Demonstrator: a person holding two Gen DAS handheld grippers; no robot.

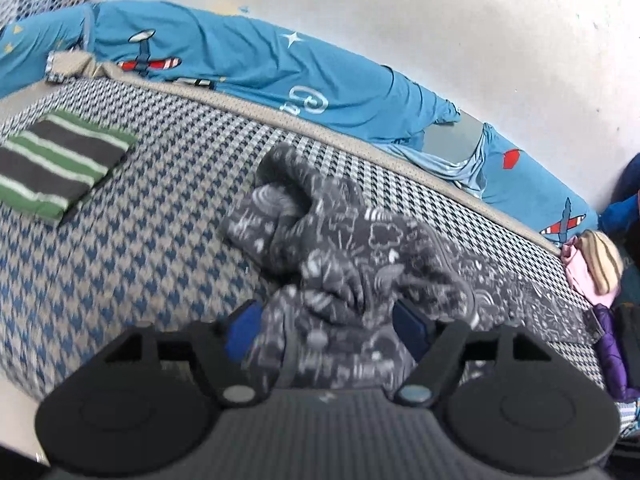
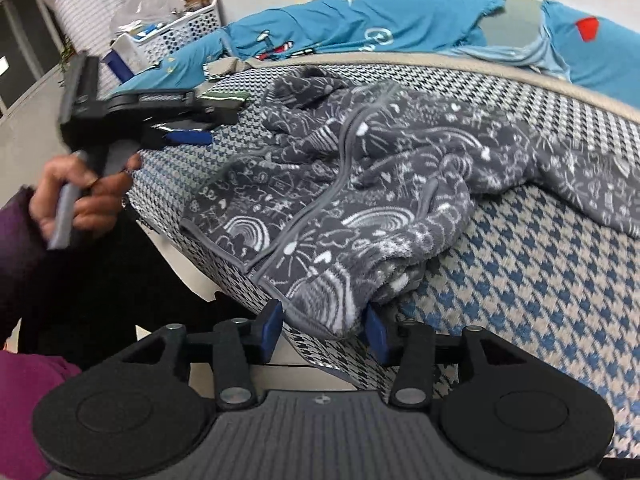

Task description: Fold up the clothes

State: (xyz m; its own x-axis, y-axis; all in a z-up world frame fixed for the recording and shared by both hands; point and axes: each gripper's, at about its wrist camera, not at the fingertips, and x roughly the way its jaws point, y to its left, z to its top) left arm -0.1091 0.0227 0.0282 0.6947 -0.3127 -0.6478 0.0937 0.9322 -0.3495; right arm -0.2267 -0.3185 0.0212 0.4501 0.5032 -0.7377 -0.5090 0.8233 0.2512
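A: Looking at the grey fleece garment (image 2: 360, 168): lying crumpled on the houndstooth bed cover (image 2: 540, 280), bunching up in the middle, spreading one part toward the right and trailing its near hem over the near edge.

B: Gripping it anywhere?

A: Pinching that near hem with the right gripper (image 2: 324, 332). Pressing a blue pad against each side of a thick fold of fleece, standing only partly closed because of the bulk between.

B: And doing what with the left gripper (image 1: 324, 326)?

A: Hovering with both blue pads spread wide apart, clamping nothing. Pointing at the bunched middle of the fleece in its own view; showing up on the left in the right wrist view, raised above the cover and apart from the cloth.

B: Being carried how?

A: Wrapping a hand (image 2: 80, 196) around its grey handle, with a purple sleeve (image 2: 16, 220) showing behind.

B: Noticing other clothes?

A: Resting on the far left of the cover, a folded striped garment (image 1: 60, 164) in green, dark grey and white, well apart from the fleece. Piling up at the right end, some pink and striped clothes (image 1: 596, 264).

B: And beyond the cover?

A: Running along the far side against the wall, a rumpled blue aeroplane-print sheet (image 1: 240, 56). Standing at the far left, a white perforated basket (image 2: 180, 32) holding odds and ends too blurred for naming.
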